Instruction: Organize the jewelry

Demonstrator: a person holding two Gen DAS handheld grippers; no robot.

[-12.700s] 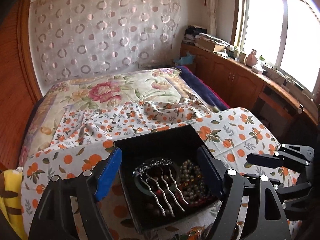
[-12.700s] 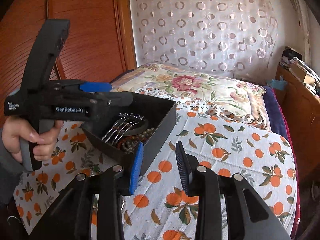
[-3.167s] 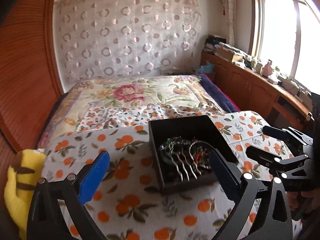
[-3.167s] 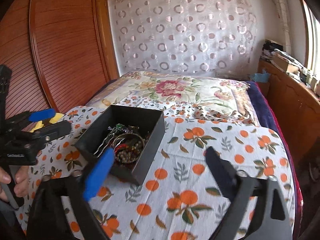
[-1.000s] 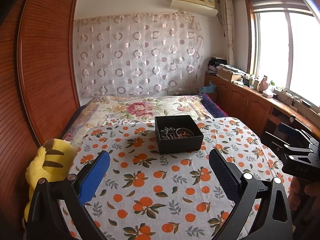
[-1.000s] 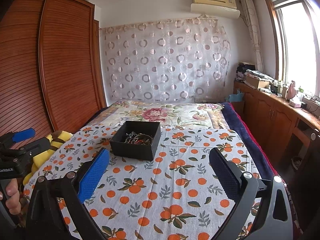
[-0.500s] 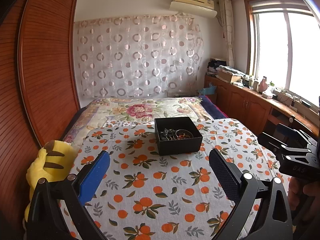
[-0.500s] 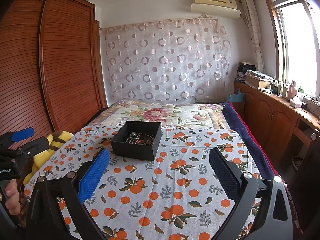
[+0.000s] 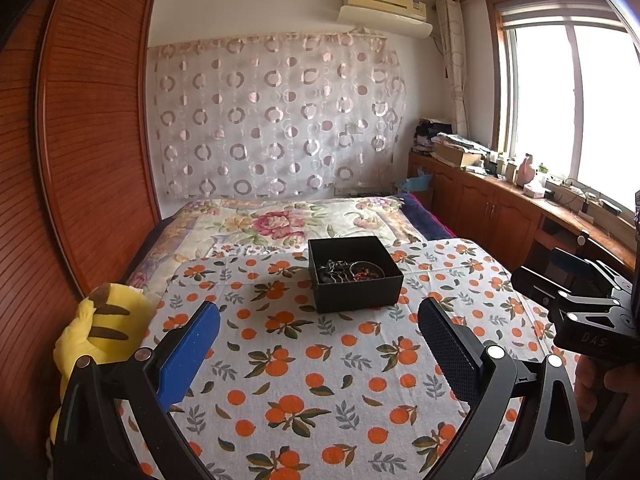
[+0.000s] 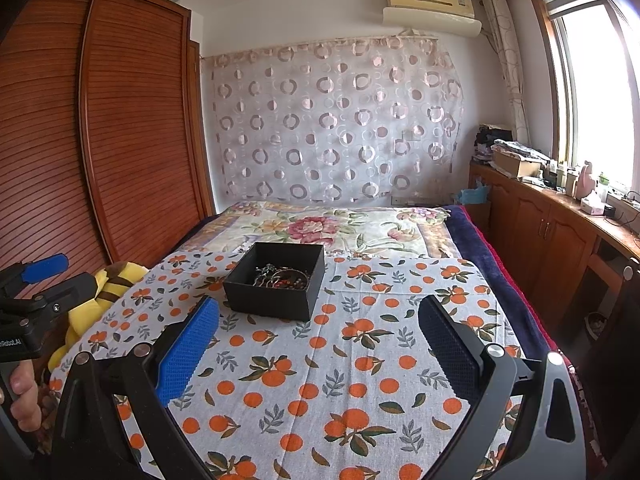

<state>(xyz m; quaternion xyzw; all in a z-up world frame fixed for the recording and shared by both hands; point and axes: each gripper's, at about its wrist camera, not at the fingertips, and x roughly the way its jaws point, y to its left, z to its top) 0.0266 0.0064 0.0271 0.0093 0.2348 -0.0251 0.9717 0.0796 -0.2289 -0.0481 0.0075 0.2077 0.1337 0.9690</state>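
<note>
A bed (image 9: 280,224) fills the room's middle, bearing a cloth printed with oranges and leaves (image 9: 320,360) over its near half and a floral quilt (image 10: 320,228) beyond. A slatted wooden wardrobe (image 10: 132,140) stands along one side, a curtain with ring patterns (image 9: 276,120) hangs on the far wall under an air conditioner (image 10: 430,8), and low wooden cabinets (image 10: 540,216) run beneath the window.

A yellow plush toy with brown stripes (image 9: 96,328) lies at the cloth's edge beside the wardrobe.

The black jewelry box (image 9: 354,276) sits open on the orange-print cloth, well ahead of both grippers. Inside it lies the jewelry (image 10: 282,274): a silvery pronged hair comb, a bangle and dark beads, tangled together.

The left gripper (image 9: 318,344) hangs above the cloth with its jaws spread wide, holding nothing. The right gripper (image 10: 318,344) is likewise wide apart and empty.

In the right wrist view, the left gripper's body shows white lettering cut off at the edge, reading "nRobot.AI". In the left wrist view, the right gripper's body bears faint embossed letters, roughly "DAS".
</note>
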